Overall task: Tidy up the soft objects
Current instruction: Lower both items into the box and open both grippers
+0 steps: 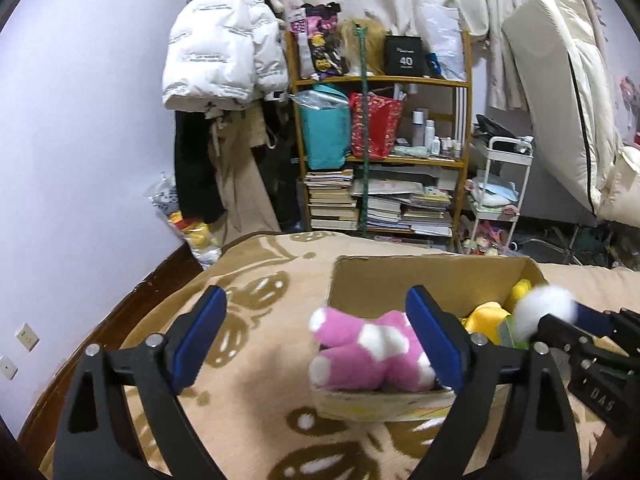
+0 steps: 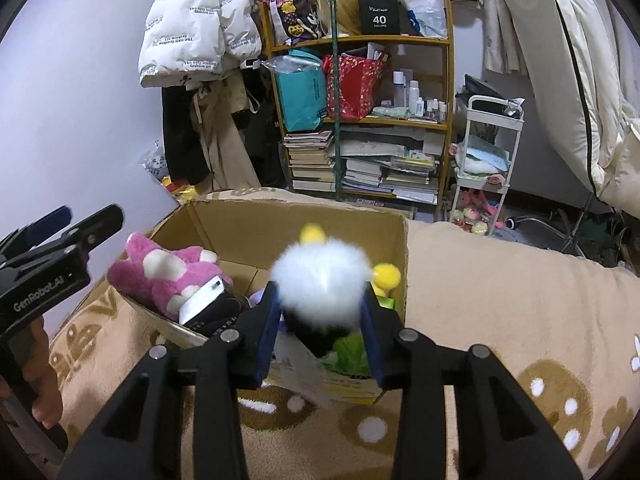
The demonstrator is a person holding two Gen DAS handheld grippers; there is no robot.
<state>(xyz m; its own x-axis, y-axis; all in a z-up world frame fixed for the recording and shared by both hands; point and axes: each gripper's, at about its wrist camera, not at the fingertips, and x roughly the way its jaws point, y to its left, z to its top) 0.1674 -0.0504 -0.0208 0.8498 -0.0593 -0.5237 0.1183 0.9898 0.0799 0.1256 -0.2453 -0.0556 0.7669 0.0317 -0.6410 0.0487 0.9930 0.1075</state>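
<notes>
A cardboard box [image 1: 420,268] stands open on a beige patterned blanket [image 1: 260,340]. A pink plush with white spots [image 1: 368,352] lies over the box's near left rim, and nothing grips it. My left gripper [image 1: 316,300] is open wide, its blue pads on either side of the plush and clear of it. My right gripper [image 2: 320,308] is shut on a white fluffy toy [image 2: 320,280] with yellow tips, held over the box [image 2: 320,220]. From the left wrist view this toy [image 1: 544,312] hangs at the box's right side. A yellow plush [image 1: 486,320] and something green [image 2: 352,354] lie inside.
Beyond the bed stand a wooden shelf [image 2: 360,120] with books and bags, a white cart [image 2: 486,152] and hanging coats [image 2: 192,40]. A propped mattress [image 2: 560,60] leans at the right. In the right wrist view a hand [image 2: 40,380] holds the left gripper [image 2: 88,216].
</notes>
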